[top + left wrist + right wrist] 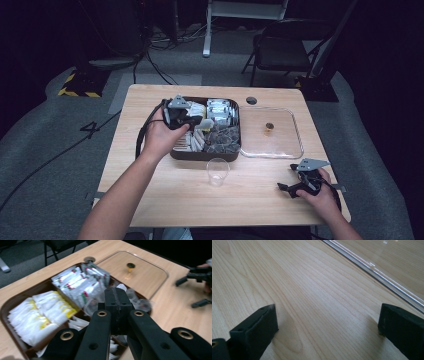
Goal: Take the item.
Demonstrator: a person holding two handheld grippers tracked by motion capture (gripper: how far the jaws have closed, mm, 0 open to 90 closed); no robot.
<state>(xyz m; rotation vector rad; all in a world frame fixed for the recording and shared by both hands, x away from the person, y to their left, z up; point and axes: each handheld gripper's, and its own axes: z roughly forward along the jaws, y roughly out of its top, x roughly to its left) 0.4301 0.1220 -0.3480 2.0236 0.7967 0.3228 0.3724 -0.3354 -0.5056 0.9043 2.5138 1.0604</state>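
Right under the left gripper [117, 298] sits the tray [15, 303], and its jaws are pressed fully together with nothing between them, hovering just above the packets without touching any that I can see. Just below and beyond the jaw tips are the little clear creamer cups [140, 304], to one side the white-and-yellow packets [42, 312], a bit farther the silver packets [82, 283]. My guess is those packets are super light, soft and crinkly, kinda slick too, so pinching one by a free edge or corner from the top of the pile looks safest; grabbing mid-pile would probably drag out a bunch. The cups look thin and easy to crush, so go by the rim, gently.

Further out from the tray there's the clear lid [272, 134] lying flat beside it, and a clear cup [218, 171] on the table [165, 200] nearer the person. The right gripper [287, 179] rests way off on the bare wood, jaws spread wide, holding nothing.
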